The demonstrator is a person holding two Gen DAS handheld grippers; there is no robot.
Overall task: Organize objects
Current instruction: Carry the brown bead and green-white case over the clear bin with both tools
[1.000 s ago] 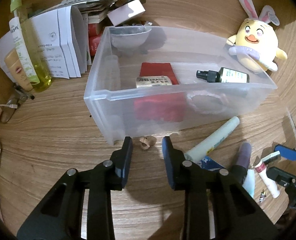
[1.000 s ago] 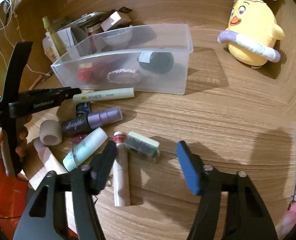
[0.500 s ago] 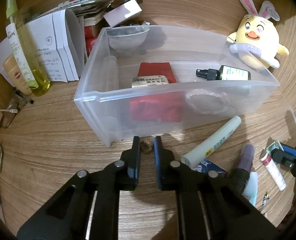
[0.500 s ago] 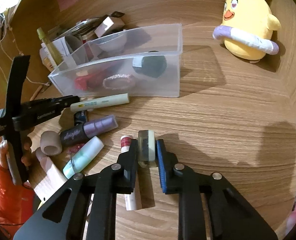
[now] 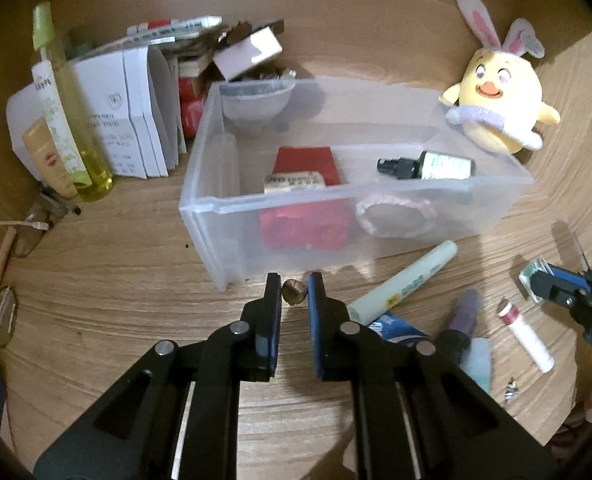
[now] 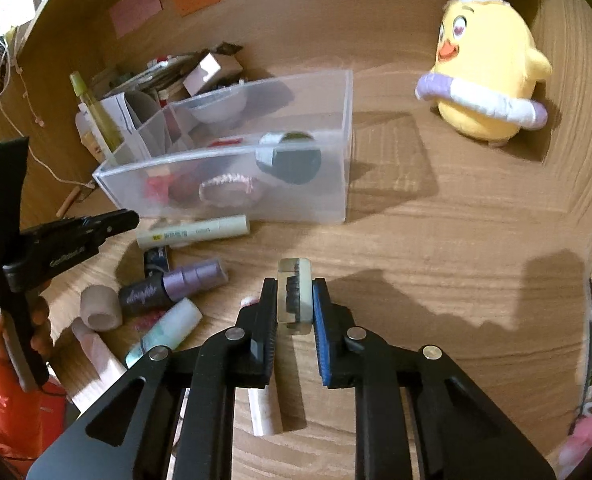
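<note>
A clear plastic bin [image 5: 496, 184] stands on the wooden desk and holds a red pouch, an eraser, a dark spray bottle and a pink hair tie; it also shows in the right wrist view [image 6: 328, 200]. My left gripper [image 5: 293, 294] is shut on a small brown nut-like object [image 5: 294, 293] just in front of the bin. My right gripper [image 6: 294, 300] is shut on a small clear case with dark lashes [image 6: 293, 294], lifted above the desk. Loose cosmetics lie nearby: a pale green tube [image 6: 193, 232], a purple-capped bottle [image 6: 171, 286], a mint tube [image 6: 165, 332].
A yellow chick plush [image 6: 484, 68] sits at the back right. A yellow spray bottle [image 5: 71, 120], white paper boxes [image 5: 123, 112] and clutter stand at the back left. A white lip balm stick [image 5: 526, 332] lies right of the cosmetics.
My left gripper closed on the small brown object. My right gripper closed on the lash case, turned it upright and lifted it off the desk.
</note>
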